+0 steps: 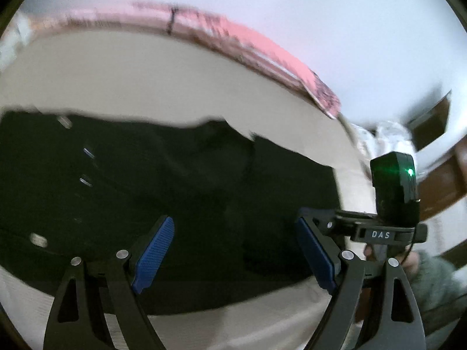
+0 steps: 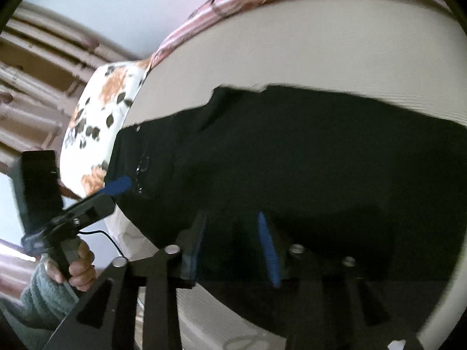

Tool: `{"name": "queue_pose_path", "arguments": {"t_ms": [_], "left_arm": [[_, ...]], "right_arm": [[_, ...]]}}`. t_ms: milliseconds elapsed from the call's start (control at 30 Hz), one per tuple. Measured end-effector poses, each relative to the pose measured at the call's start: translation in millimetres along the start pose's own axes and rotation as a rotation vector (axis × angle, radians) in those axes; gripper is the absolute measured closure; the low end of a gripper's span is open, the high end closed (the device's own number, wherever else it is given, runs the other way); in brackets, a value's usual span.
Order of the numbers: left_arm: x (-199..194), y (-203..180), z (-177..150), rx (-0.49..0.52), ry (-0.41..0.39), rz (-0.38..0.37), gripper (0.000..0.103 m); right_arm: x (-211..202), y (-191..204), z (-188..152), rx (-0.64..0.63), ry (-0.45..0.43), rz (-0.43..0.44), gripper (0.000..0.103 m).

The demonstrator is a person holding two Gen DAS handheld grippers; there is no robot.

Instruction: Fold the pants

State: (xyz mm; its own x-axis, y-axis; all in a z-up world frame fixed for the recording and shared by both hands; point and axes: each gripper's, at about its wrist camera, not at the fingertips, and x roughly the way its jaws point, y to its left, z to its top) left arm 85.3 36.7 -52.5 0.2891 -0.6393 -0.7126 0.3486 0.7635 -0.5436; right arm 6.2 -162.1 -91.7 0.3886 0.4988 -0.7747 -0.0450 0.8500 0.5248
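Black pants (image 1: 146,180) lie spread across a cream bed surface (image 1: 146,73). They also fill the middle of the right wrist view (image 2: 292,160). My left gripper (image 1: 233,233) hovers just above the pants with its blue pads wide apart and nothing between them. My right gripper (image 2: 232,233) is over the near edge of the pants, its blue pads apart, holding nothing. The left gripper also shows in the right wrist view (image 2: 122,185) at the left edge of the pants, and the right gripper's body shows at the right of the left wrist view (image 1: 388,227).
A pink striped blanket (image 1: 248,46) runs along the far edge of the bed. A floral pillow (image 2: 102,110) lies at the left end. Wooden furniture (image 1: 437,186) stands beyond the bed's end.
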Motion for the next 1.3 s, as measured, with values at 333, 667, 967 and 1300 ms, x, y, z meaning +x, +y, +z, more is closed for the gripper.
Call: {"name": "queue_pose_path", "arguments": {"t_ms": [333,667,967,1300], "left_arm": [[61.6,1.9,13.5,-0.120,0.239,-0.202,0.042],[101.5,12.6,10.1,-0.158,0.373,-0.243,0.049],[127.3,-7.8,8.8,-0.172,0.431,-0.374,0.049],[150.2,-20.9,27.0,-0.122,0.375,-0.353,0.083]], "right_arm": [[-65.7,-61.6,-28.1,0.177,-0.145,-0.040,0.059],[-68.4,-79.8,-24.8,0.231,-0.175,-0.029,0.059],[-57.5,-93.6,-18.8,0.266,-0.166,-0.023,0.057],[-59.9,-99.1,-21.9,0.281,-0.174,-0.024,0.057]]}}
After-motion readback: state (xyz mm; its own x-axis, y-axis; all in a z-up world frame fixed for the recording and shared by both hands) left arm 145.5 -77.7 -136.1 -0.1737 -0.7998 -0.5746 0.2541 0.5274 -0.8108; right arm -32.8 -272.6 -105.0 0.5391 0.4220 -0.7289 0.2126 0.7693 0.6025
